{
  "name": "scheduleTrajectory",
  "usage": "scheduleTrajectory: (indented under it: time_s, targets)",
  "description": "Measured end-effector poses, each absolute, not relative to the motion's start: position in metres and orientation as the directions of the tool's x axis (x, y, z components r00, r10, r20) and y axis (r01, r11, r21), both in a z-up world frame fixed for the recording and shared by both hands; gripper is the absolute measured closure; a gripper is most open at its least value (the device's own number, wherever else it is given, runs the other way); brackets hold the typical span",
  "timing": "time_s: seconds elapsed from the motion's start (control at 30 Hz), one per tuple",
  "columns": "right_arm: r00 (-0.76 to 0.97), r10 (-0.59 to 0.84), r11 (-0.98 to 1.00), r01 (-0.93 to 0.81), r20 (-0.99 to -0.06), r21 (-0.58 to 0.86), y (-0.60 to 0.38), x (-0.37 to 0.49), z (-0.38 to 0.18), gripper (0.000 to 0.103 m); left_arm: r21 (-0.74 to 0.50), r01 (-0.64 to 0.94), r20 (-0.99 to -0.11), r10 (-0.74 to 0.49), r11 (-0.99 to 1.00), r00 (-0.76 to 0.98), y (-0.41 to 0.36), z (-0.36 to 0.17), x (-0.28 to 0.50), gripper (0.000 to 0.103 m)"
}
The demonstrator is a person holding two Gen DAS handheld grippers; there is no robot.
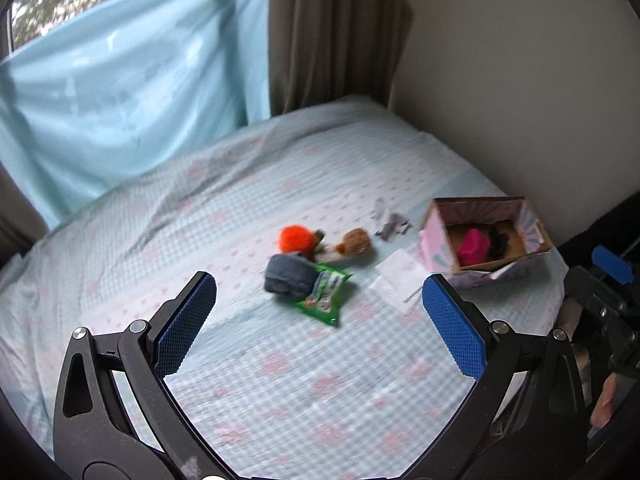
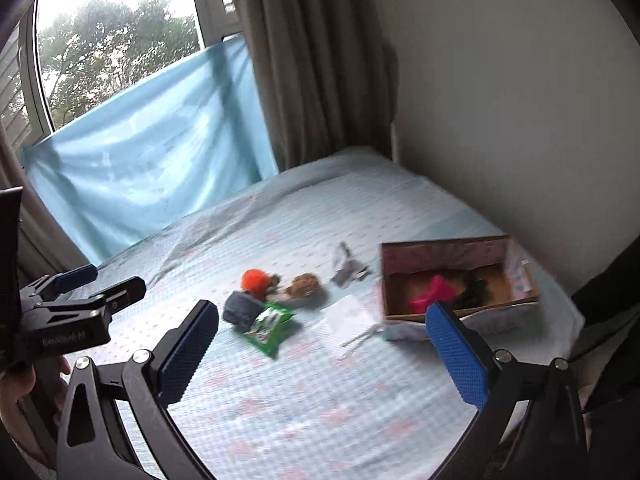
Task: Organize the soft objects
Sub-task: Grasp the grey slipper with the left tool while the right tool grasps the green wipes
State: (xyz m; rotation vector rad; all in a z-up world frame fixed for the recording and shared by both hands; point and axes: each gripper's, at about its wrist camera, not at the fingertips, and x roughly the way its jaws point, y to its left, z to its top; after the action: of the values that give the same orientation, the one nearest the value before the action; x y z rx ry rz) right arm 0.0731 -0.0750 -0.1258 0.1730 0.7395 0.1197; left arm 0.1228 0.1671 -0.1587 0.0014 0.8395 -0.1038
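Note:
On the bed lie an orange fuzzy ball point(image 1: 295, 238) point(image 2: 255, 280), a brown plush toy point(image 1: 352, 245) point(image 2: 304, 286), a rolled grey cloth point(image 1: 289, 274) point(image 2: 240, 307), a green packet point(image 1: 326, 293) point(image 2: 269, 325), a small grey toy point(image 1: 390, 225) point(image 2: 347, 270) and a white tissue point(image 1: 398, 274) point(image 2: 350, 316). A pink cardboard box point(image 1: 434, 236) point(image 2: 460, 248) holds a pink item point(image 1: 472, 246) point(image 2: 434, 292) and a black item point(image 1: 500, 242) point(image 2: 474, 290). My left gripper point(image 1: 318, 312) is open and empty, short of the pile. My right gripper point(image 2: 322, 344) is open and empty, near the box.
The bed point(image 1: 280, 380) has a light blue sheet with pink patterns. A blue cloth point(image 1: 128, 96) hangs under the window. A brown curtain point(image 1: 332, 36) and a beige wall point(image 1: 520, 80) bound the far side. The left gripper's body point(image 2: 72, 312) shows at the right wrist view's left edge.

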Motion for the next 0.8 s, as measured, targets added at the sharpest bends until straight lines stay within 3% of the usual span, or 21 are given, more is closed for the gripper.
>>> scheduleTrajectory:
  time_s: [0.33,0.8]
  targets:
    - [0.616,0.259,0.958,-0.063,-0.744,0.281,-0.016,0.158,-0.222,0.0,-0.096,0.129,-0.848,-0.149,0.987,0.509,0.21,-0.242,0.224,0.0]
    - [0.407,0.324,0.934,0.004,-0.854,0.357,0.028,0.251,-0.367,0.0,-0.154,0.243,-0.948,-0.213,0.958,0.237,0.2,-0.401,0.333,0.001]
